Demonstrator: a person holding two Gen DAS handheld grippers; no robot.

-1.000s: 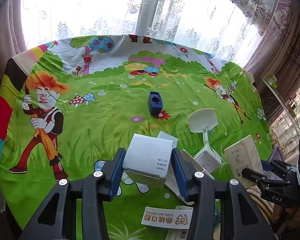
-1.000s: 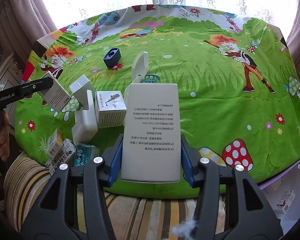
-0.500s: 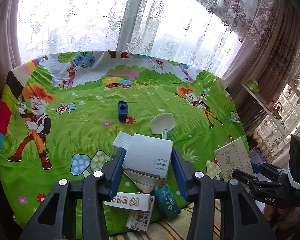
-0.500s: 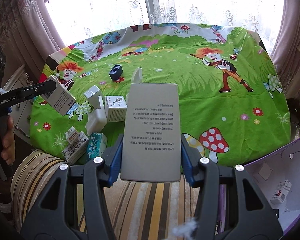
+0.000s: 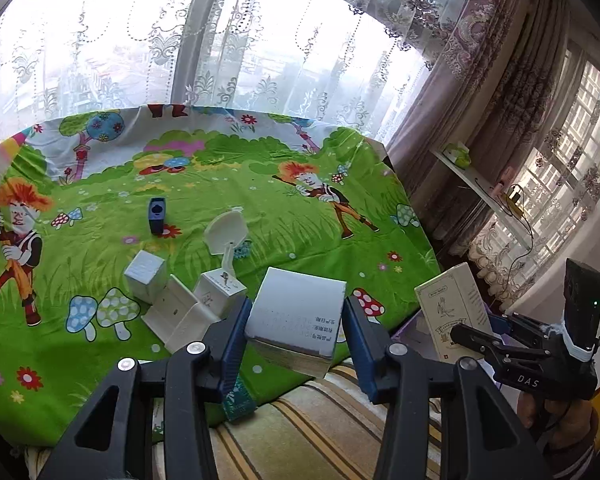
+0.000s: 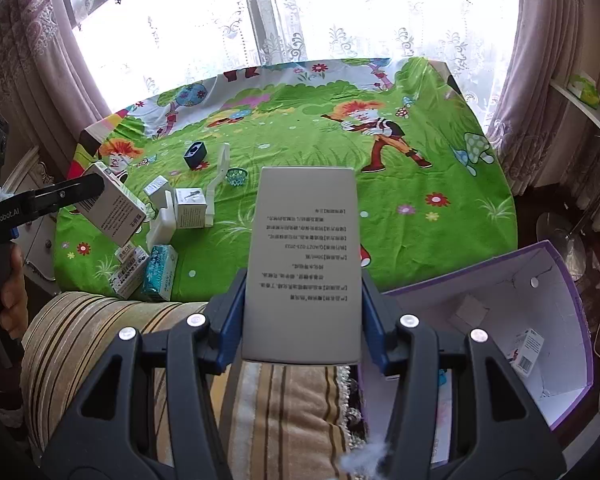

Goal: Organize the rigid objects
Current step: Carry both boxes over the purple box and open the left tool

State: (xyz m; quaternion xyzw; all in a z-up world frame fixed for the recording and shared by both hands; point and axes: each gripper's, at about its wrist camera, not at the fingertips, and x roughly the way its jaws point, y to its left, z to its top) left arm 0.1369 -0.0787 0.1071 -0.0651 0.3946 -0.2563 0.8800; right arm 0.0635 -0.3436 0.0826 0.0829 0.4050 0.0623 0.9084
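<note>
White box [image 5: 296, 320] clamped in left claw [image 5: 294, 334], tilted down over counter [image 5: 260, 184] front edge. Right claw [image 6: 302, 316] grips tall grey box [image 6: 304, 264], angled down, beside purple bin [image 6: 556, 360].

Both tongs are pulling back from the bench [image 6: 440, 184], carrying their boxes out over the striped cushion [image 6: 100, 340]. A purple-edged carton [image 6: 556, 320] is coming into the right wrist view at lower right.
</note>
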